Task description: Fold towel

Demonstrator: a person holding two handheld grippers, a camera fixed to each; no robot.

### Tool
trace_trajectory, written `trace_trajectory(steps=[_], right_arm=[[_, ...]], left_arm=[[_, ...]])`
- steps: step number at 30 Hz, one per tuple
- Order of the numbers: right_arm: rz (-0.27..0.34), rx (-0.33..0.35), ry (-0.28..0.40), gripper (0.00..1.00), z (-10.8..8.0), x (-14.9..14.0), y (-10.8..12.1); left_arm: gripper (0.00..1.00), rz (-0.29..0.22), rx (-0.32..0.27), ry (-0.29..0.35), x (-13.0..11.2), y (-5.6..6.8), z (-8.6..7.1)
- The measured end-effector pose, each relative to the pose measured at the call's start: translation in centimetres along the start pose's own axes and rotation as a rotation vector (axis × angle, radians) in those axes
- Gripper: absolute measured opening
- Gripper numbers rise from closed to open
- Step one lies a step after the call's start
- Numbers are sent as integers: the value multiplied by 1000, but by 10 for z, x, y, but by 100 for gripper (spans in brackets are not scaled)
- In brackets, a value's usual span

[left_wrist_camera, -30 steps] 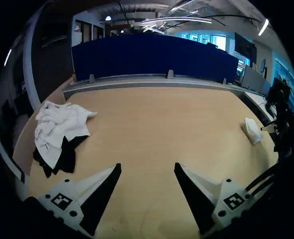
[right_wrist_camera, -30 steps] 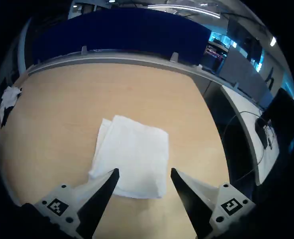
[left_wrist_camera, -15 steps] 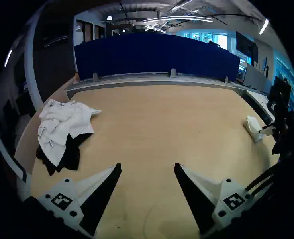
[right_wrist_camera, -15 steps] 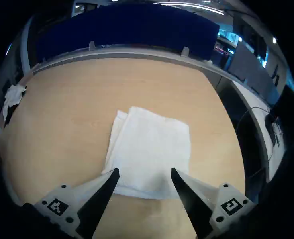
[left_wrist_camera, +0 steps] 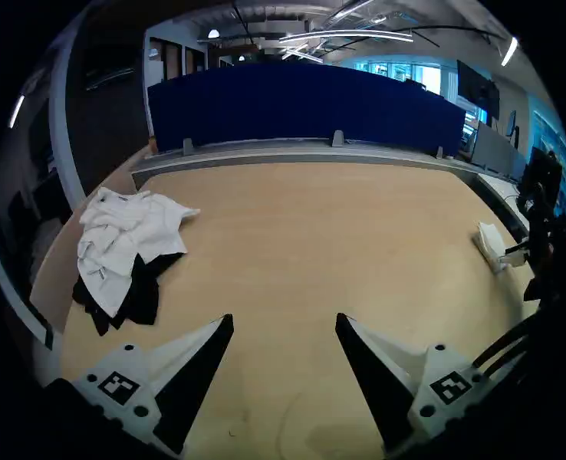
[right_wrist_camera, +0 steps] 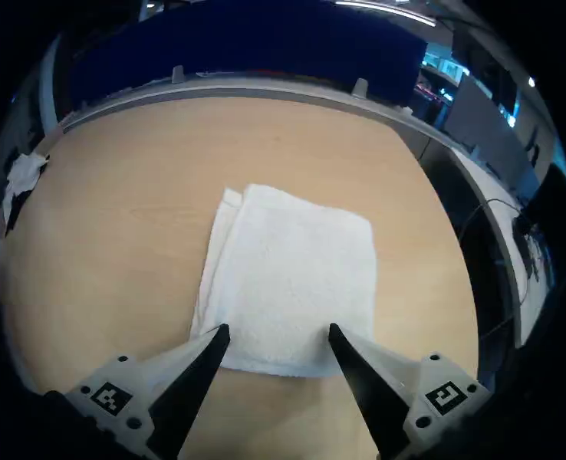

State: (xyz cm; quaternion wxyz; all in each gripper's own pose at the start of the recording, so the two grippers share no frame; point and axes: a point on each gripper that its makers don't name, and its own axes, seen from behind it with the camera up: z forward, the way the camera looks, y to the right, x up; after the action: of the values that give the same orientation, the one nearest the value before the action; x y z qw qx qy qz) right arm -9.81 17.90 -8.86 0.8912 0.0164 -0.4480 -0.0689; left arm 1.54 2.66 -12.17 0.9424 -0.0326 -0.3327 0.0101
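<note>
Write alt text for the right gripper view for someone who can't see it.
A folded white towel lies on a wooden table, with the open right gripper poised at its near edge. A clothes pile sits far left; a blue partition stands behind.

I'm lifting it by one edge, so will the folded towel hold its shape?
Probably floppy: the towel has layers offset at its left edge, so they'd likely droop apart. It looks light and may slide on the smooth table.

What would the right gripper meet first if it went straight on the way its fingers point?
Most likely the folded white towel: its near edge lies between the open fingers of the right gripper, on the wooden table. How high the fingers hover is unclear.
</note>
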Motion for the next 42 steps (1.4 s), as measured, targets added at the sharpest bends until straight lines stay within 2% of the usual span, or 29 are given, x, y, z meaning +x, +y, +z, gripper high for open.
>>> trace_trajectory(steps=[6,12,21,27,33,36,39,42], right_arm=[[15,-18,72,100,-16,23,4],[57,-41,112,100,-21,38,14],[88,-105,299,100,-43,83,20],[113,-107,477,100,-74,122,9],[189,-122,647,100,-109,160,0],[223,-109,713,100,-124,174,-6],[235,-107,752,100,-135,184,-10],[205,-120,780,100,-143,190,-16]], left_arm=[[99,-10,2,10,6,-1,0],[99,-18,3,17,10,-2,1],[99,-31,5,48,18,-3,5],[99,-59,3,105,36,-6,7],[99,-68,3,178,60,-7,10],[99,-68,1,226,75,-7,11],[99,-70,5,273,90,-10,12],[99,-74,13,309,105,-14,10]])
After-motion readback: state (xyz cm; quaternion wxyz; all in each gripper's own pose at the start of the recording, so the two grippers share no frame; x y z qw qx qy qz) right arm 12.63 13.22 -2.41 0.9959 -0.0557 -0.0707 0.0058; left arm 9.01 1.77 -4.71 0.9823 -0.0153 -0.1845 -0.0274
